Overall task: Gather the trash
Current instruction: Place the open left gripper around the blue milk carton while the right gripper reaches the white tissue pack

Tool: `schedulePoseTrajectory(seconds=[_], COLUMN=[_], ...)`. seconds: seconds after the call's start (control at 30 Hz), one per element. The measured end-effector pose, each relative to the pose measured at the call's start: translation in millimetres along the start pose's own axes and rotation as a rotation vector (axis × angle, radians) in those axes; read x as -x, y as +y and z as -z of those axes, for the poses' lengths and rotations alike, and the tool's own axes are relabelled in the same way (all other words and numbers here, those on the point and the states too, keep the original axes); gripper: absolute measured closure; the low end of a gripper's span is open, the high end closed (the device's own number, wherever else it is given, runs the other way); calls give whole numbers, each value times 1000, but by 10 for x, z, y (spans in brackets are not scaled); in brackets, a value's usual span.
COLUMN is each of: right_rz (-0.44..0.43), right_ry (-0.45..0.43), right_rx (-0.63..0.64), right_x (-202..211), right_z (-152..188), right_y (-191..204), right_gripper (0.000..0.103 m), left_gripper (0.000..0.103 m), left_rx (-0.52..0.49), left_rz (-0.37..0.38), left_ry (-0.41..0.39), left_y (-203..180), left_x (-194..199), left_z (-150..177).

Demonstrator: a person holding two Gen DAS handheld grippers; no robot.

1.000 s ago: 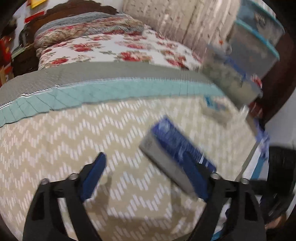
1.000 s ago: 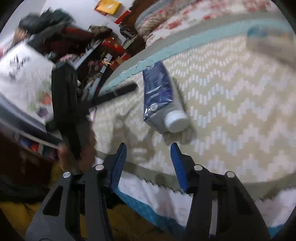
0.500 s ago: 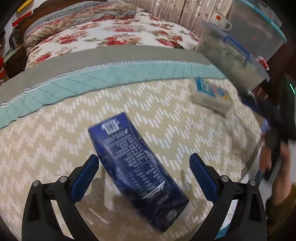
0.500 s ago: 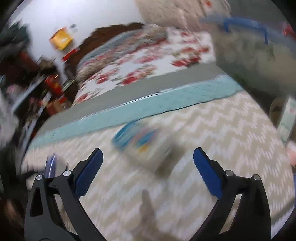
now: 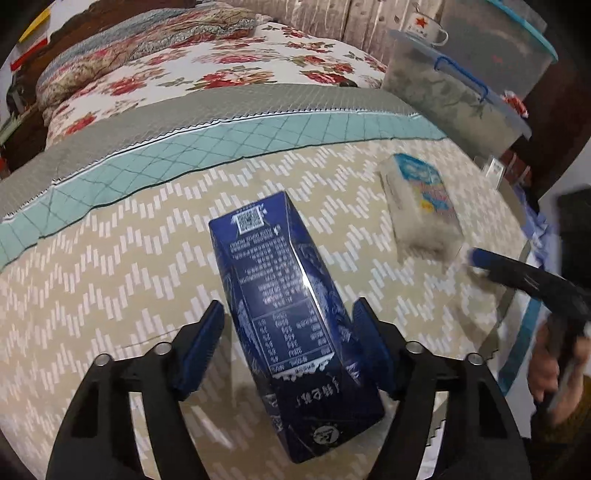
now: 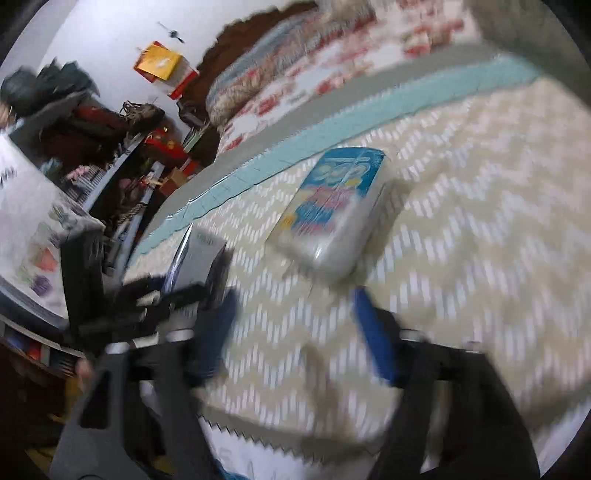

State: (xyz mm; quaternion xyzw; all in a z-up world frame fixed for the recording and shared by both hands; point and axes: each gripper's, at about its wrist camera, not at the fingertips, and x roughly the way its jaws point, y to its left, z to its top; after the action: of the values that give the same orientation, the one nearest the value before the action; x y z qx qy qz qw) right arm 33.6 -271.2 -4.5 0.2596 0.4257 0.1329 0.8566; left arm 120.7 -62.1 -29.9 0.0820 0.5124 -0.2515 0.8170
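A dark blue drink carton (image 5: 266,251) lies on the beige zigzag bed cover (image 5: 110,277). My left gripper (image 5: 289,306) straddles its near half and its jaws are closing. The right pad (image 5: 369,347) sits at the carton's edge, while a gap still shows at the left pad (image 5: 201,350). A white tissue pack with a blue label (image 6: 332,210) lies just ahead of my right gripper (image 6: 295,332). That gripper's jaws are closing with nothing between them. The pack (image 5: 421,206) and a right fingertip (image 5: 480,258) also show in the left wrist view.
Clear storage boxes with blue clips (image 5: 454,92) stand at the bed's right side, a mug (image 5: 421,27) on one. A floral quilt (image 5: 221,70) covers the far bed. A person's hand (image 5: 550,365) holds the right gripper. Cluttered shelves (image 6: 110,155) stand to the left.
My left gripper came down over the blue carton and its jaws narrowed around it. My right gripper swung away from the carton toward the tissue pack, opened wide, then narrowed a little.
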Motion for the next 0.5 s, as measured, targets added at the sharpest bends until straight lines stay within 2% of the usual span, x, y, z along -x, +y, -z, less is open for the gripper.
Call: schedulePoseTrajectory(seconds=[0.03, 0.07, 0.17, 0.3, 0.5], right_rz=[51, 119, 217, 231, 295], right_ry=[-39, -83, -152, -172, -143], right_rx=[15, 27, -8, -88, -93], right_x=[57, 118, 172, 59, -350], right_z=[59, 111, 78, -104, -328], right_y=[51, 93, 107, 48, 134], right_gripper=[11, 11, 9, 7, 4], left_gripper=[23, 23, 22, 19, 15], left_rx=[-7, -13, 2, 22, 62], left_rz=[-22, -43, -72, -115, -119], left_ry=[-6, -15, -29, -61, -78], left_y=[-12, -27, -45, -23, 38], left_x=[-9, -10, 10, 73, 117], left_z=[-2, 2, 15, 60, 79])
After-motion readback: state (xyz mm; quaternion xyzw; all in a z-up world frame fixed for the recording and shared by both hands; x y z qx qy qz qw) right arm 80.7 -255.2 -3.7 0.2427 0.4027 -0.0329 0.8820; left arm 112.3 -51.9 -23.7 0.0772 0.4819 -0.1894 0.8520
